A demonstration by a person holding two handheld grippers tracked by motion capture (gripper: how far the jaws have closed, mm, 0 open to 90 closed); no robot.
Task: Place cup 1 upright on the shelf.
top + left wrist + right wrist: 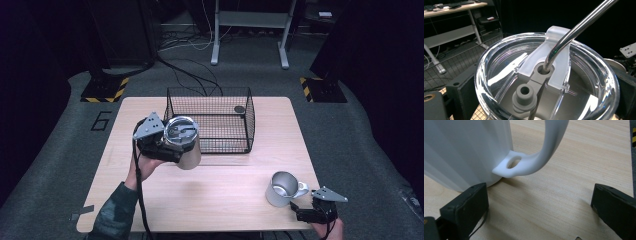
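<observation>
A steel tumbler (186, 145) with a clear lid (499, 65) and a bent metal straw (579, 27) hangs tilted above the table's left half, just left of the wire basket (250, 120). My left gripper (170, 146) is shut on the tumbler's body, its jaws on either side in the left gripper view (544, 105). A white mug (281, 189) stands upright near the table's front right corner, its handle (544, 157) pointing right. My right gripper (301, 210) stands open just in front of the mug (461, 150), with bare table between its jaws (540, 210).
The black wire basket stands at the back middle of the wooden table (225, 185) and holds a small dark disc (239, 108). Cables and a desk frame (250, 30) lie on the floor behind. Black stands with striped bases (105, 90) flank the table.
</observation>
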